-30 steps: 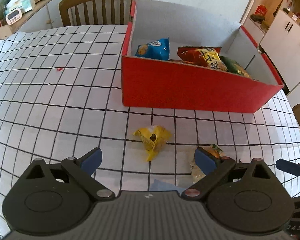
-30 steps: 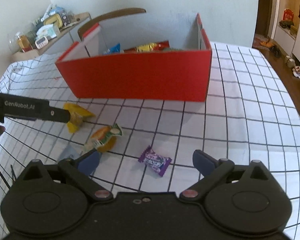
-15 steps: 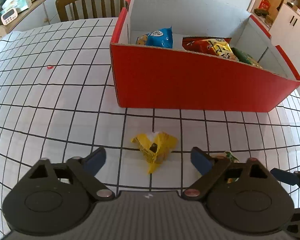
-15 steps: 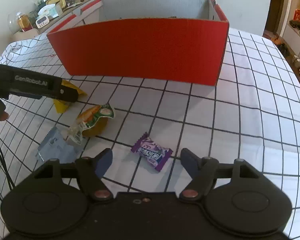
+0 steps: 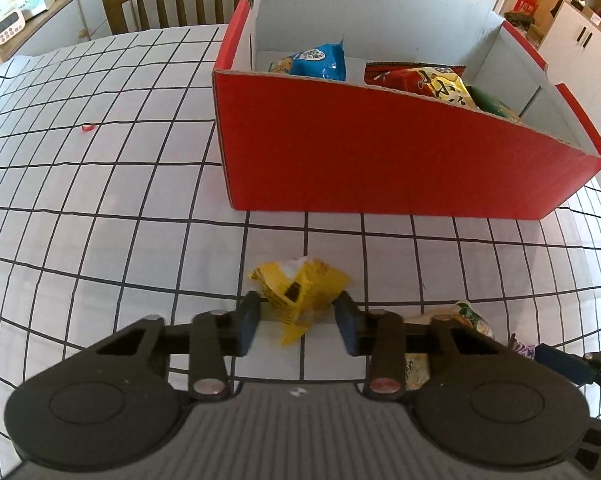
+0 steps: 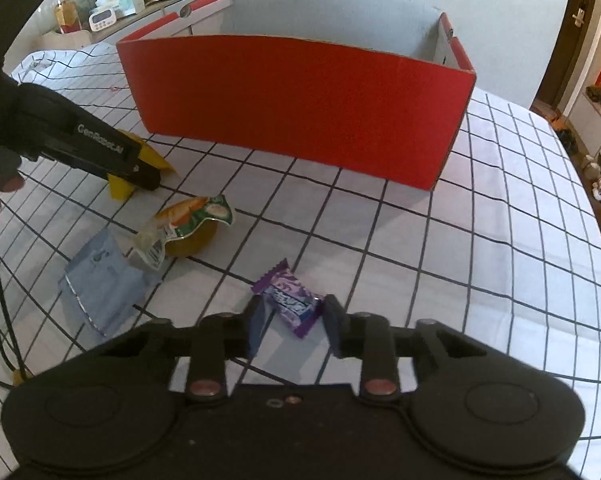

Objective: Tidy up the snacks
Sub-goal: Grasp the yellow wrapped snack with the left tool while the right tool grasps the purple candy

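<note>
The crumpled yellow foil snack packet is lying on the checked tablecloth just in front of the big red cardboard box, and the left gripper is pinching it, its jaws having just been closing until the blue pads are pressing the wrapper's sides. Further out from the box's front wall, the small purple candy wrapper is sitting between the right gripper jaws, which have likewise just been closing; the pads look to be touching its twisted ends.

What is worrying me is the yellow packet: it is creased, half open and puffed, so the pads may be squeezing only loose foil, and it could be slipping out or spilling crumbs on the way up. The purple candy is slick and small, caught near its tail, so it may be twisting free. The box wall is tall, so either piece, carried low, could be knocking against the front edge.

The yellow packet is looking torn, with a white patch and a dark printed square showing. Between the two, nearer the box than the candy, an orange jelly cup with a peeled green-and-white lid is waiting, beside a flat silver-blue sachet. Inside the box a blue bag and a red-and-yellow bag are already resting.
</note>
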Motion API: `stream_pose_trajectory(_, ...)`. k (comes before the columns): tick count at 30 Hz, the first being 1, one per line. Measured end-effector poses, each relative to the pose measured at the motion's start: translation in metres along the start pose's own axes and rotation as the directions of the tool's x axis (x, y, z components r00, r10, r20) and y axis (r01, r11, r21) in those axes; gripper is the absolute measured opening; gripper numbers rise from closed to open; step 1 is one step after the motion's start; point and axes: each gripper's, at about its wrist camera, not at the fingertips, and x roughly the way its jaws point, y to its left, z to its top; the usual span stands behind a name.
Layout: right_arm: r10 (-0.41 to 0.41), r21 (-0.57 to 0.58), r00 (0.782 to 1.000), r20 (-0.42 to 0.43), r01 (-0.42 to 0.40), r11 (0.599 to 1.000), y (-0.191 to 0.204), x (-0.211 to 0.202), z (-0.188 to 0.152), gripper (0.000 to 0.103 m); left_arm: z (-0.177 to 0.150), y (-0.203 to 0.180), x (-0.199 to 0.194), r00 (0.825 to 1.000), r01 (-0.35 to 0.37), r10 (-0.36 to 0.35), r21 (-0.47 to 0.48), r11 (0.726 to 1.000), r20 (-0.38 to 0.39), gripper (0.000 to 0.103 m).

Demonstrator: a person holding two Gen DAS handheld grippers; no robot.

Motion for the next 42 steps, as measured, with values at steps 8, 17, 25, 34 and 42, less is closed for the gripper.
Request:
stream_pose_trajectory(8,0.021,0.043,1.0,0.009,-0.022,0.999,-0.003,-0.005,0.0,0.013,-0.006,-0.001,-0.007,1.0,-0.012,0.012,0.022,1.0,0.004,0.025)
stream_pose_trajectory(17,0.042,0.114,0.997,0.062,-0.048,0.992,-0.003,-0.027,0.002,0.012,-0.02,0.005,-0.031,1.0,0.002,-0.002,-0.002,1.0,0.025,0.025)
stream_pose_trajectory(25,0.058,0.139,0.991,0.12,-0.074,0.987,-0.003,-0.054,0.007,0.012,-0.023,0.012,-0.06,0.999,0.022,-0.02,-0.05,0.999,0.031,0.025)
stream_pose_trajectory(34,0.07,0.174,0.98,0.184,-0.103,0.979,-0.006,-0.08,0.022,0.012,-0.019,0.004,-0.098,0.995,0.032,-0.029,-0.03,0.999,0.094,0.025)
stream_pose_trajectory(42,0.068,0.176,0.968,0.241,-0.113,0.978,-0.01,-0.096,0.049,0.012,-0.002,-0.007,-0.131,0.984,0.055,-0.053,-0.007,0.998,0.167,0.025)
